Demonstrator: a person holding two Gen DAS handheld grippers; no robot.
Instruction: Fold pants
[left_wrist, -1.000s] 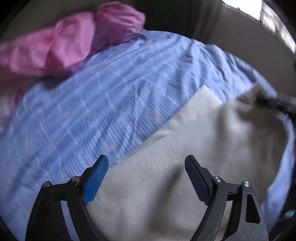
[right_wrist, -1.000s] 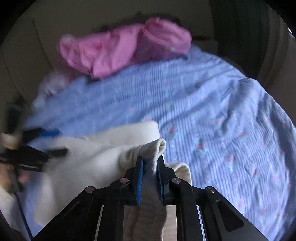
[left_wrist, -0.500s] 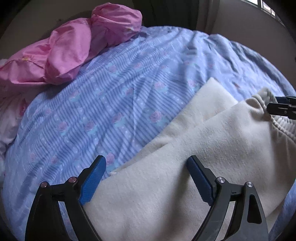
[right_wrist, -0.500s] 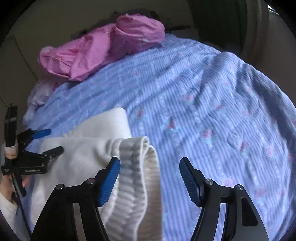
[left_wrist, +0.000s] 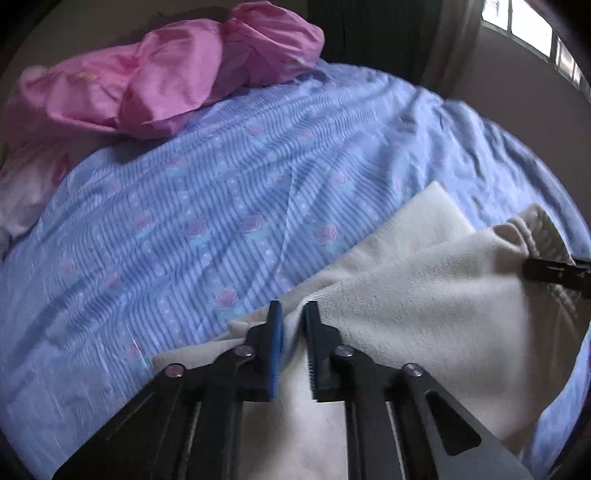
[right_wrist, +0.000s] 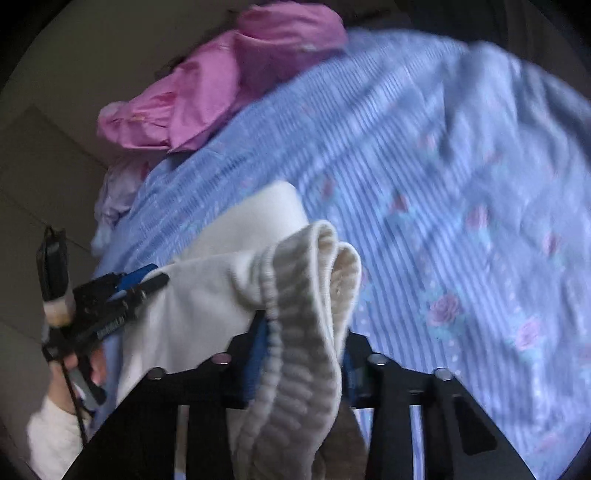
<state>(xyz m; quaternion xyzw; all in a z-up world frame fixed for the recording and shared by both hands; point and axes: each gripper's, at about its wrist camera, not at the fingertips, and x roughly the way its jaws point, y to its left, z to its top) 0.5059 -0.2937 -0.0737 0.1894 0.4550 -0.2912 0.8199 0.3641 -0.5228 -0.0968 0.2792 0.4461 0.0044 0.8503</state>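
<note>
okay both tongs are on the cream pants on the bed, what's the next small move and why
Probably lift both ends together and carry them toward the far edge. The left tongs have just closed on a pinch of the cream pants, and the right tongs have just closed around the ribbed waistband, so the fabric looks ready for a fold.

Dim daylight; fisheye warp — motion blur

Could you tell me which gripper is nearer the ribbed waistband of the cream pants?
Right. The right gripper pinches the ribbed waistband; the left gripper grips plain fabric further along the pants.
</note>
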